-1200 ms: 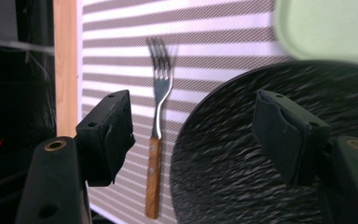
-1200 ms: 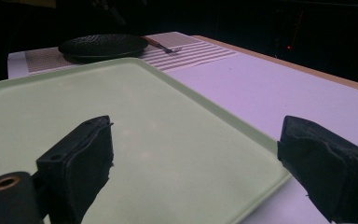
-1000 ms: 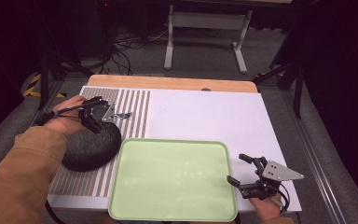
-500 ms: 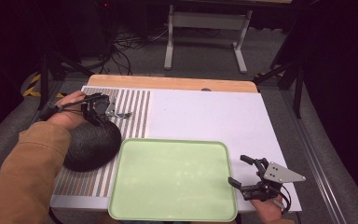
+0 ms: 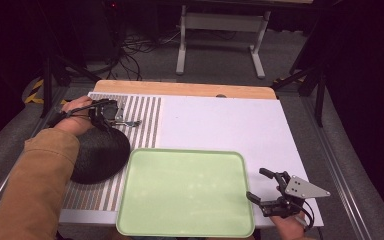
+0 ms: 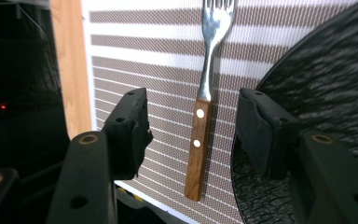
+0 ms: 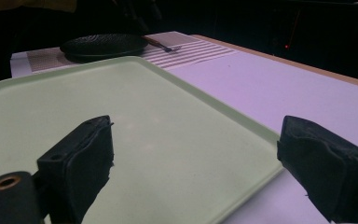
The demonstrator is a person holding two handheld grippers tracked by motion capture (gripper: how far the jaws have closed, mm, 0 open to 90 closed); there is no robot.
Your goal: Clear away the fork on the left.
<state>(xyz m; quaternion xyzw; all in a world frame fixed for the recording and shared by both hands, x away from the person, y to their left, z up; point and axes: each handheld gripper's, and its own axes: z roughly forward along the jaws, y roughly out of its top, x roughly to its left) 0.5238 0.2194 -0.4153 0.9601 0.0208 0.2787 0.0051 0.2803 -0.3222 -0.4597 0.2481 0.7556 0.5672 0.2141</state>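
1. Moved since a second ago, high view: left gripper (image 5: 111,112) drawn back toward the bench's left edge, now over the handle end of the fork (image 5: 128,122) on the striped mat (image 5: 145,120). Right gripper (image 5: 270,192) much as before, at the near right corner of the green tray (image 5: 185,192), fingers spread apart. Black round plate (image 5: 97,155) on the mat, just left of the tray, partly under a brown sleeve (image 5: 35,185).

2. Left gripper view: fingers (image 6: 130,128) wide apart, astride the fork (image 6: 200,135) without touching it. Wooden handle with two rivets between them, tines pointing away. Plate (image 6: 317,88) close beside the right-hand finger.

3. Right gripper view: fingers (image 7: 81,161) open, holding nothing, with the tray's (image 7: 144,121) near corner between them. Plate (image 7: 105,45) and fork (image 7: 161,45) lying far off on the mat, white bench (image 7: 279,91) to the right.
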